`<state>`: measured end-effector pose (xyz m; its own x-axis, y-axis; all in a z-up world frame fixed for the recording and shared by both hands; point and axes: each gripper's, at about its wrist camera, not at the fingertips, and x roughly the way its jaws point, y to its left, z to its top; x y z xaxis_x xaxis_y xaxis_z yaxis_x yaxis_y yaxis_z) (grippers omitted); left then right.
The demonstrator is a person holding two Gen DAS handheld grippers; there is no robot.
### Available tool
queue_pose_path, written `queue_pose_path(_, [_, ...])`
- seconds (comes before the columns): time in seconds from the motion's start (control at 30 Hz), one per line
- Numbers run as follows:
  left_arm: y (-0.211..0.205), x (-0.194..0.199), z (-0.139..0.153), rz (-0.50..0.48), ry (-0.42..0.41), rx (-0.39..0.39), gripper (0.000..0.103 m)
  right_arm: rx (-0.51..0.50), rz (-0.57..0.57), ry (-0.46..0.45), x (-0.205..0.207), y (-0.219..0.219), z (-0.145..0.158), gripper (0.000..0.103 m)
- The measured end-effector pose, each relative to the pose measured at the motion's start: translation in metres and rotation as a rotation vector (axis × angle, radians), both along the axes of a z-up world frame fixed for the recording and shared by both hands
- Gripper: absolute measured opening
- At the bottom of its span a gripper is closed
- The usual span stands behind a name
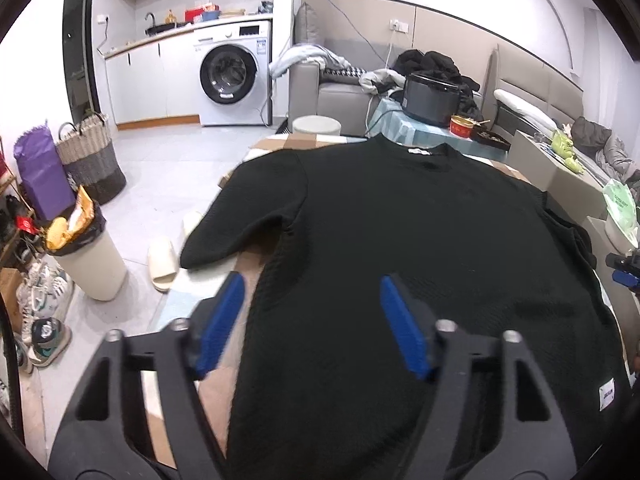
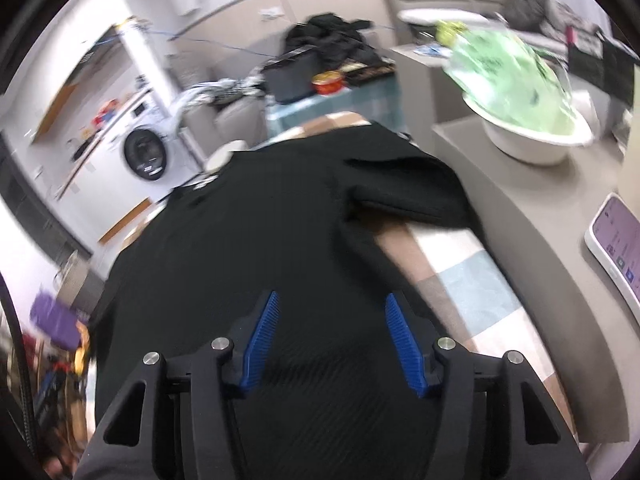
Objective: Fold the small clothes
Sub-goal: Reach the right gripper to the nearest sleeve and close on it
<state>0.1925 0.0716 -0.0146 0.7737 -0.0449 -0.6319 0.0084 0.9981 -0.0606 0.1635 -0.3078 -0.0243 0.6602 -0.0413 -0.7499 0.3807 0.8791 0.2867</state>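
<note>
A black knitted sweater lies spread flat on a table with a checked cloth, neck at the far end and one sleeve hanging off the left edge. My left gripper hovers over the sweater's near left side. Its blue pads stand apart, straddling the side edge, and do not press the cloth. In the blurred right wrist view, my right gripper is over the sweater near its right side, pads apart, with fabric below. The right sleeve lies folded across the table cloth.
Left of the table on the floor stand a full bin, slippers and baskets. A rice cooker sits beyond the neck. On the grey counter to the right are a white basin with a green bag and a phone.
</note>
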Motion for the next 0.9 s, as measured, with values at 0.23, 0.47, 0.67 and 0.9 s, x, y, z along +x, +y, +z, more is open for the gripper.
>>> queue_pose_path(0.23, [-0.006,0.042,-0.023,-0.008,0.038,-0.003,0.058,0.122,-0.173,-0.003,0.039,-0.041,-0.016,0.058])
queue_pose_path(0.47, [-0.012,0.073,-0.031,-0.022,0.046,0.005,0.059,0.236,-0.326,0.01,0.07,-0.076,-0.031,0.058])
queue_pose_path(0.67, [-0.008,0.09,-0.038,-0.024,0.055,-0.014,0.059,0.259,-0.364,0.024,0.083,-0.077,-0.038,0.058])
queue_pose_path(0.9, [-0.001,0.093,-0.049,-0.031,0.068,-0.033,0.059,0.188,-0.368,0.064,0.101,-0.067,-0.037,0.015])
